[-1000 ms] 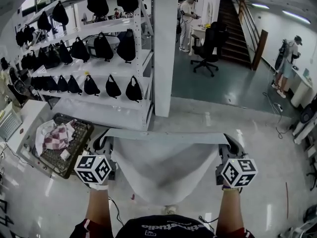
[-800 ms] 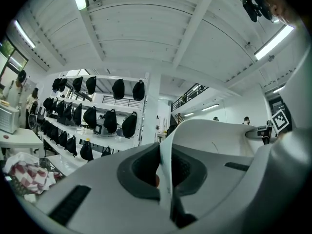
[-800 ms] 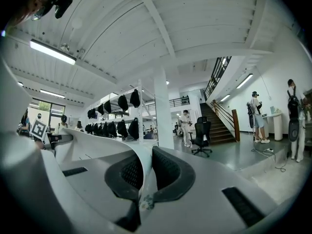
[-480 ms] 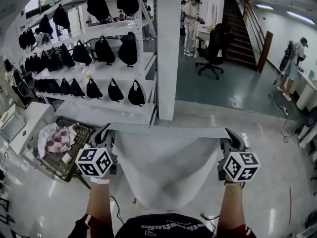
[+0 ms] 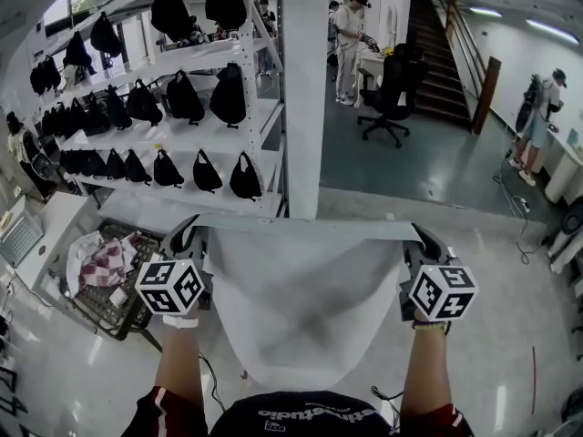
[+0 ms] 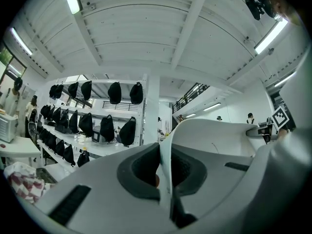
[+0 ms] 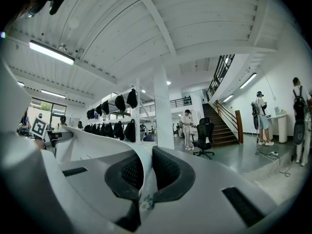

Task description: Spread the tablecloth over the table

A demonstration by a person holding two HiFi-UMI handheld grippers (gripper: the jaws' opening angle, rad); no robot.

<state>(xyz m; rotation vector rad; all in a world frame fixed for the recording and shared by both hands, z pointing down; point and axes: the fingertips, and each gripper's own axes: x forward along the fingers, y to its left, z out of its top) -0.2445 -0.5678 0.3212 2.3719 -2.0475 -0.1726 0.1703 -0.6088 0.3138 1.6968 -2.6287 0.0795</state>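
Holds the cloth (image 5: 301, 308) by its top edge with both grippers, level and well apart. Pinches one corner in the left gripper (image 5: 188, 237), jaws closed tight on a thin fold of fabric standing up between them. Pinches the other corner in the right gripper (image 5: 426, 240), jaws likewise pressed together on the fabric. Keeps the top edge stretched from gripper to gripper; lets the rest hang down between them. Faces a rack (image 5: 182, 59) of black bags (image 5: 228, 94) beyond the left gripper, a white pillar (image 5: 305, 107) ahead between the two.
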